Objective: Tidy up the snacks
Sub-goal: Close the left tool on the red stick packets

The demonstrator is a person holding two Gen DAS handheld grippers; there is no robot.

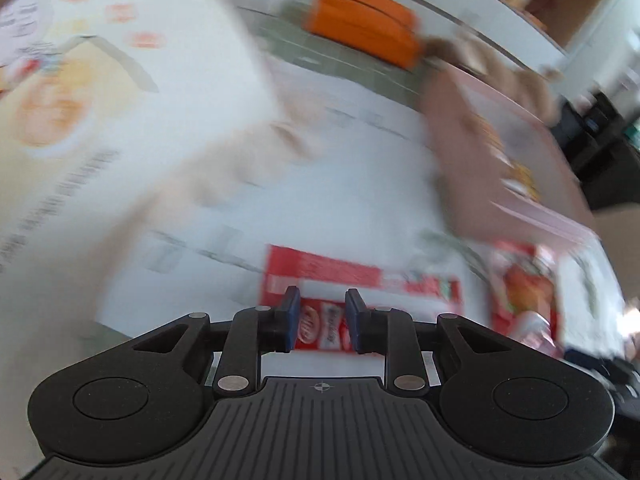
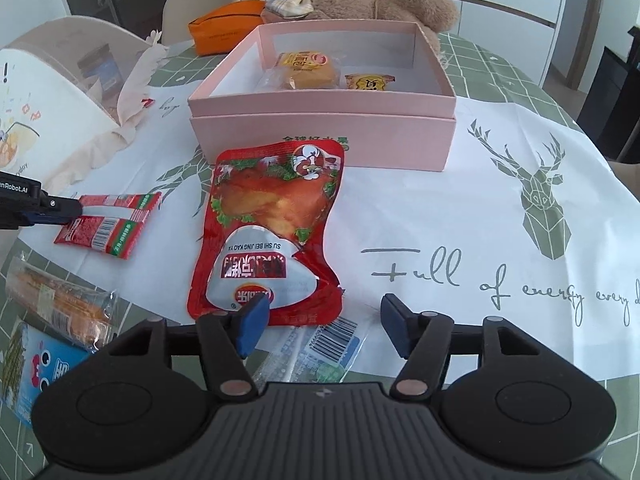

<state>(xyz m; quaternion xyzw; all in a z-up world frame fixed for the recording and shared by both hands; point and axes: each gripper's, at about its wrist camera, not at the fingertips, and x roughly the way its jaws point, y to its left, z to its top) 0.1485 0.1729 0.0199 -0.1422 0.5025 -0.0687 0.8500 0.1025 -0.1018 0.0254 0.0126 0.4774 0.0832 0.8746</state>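
Left wrist view, blurred: left gripper [image 1: 322,318] nearly closed, pinching the small red packet [image 1: 360,280] lying on the tabletop [image 1: 360,152] short of the pink box [image 1: 532,128].

Right wrist view: right gripper [image 2: 323,326] half open, holding nothing, over the near end of the big red pouch [image 2: 272,228] just before the pink box [image 2: 320,136]. Best centred on the pouch edge, then closed.

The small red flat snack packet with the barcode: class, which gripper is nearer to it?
Left. The left gripper has its tips at the small red packet; the right gripper sits past the big red pouch.
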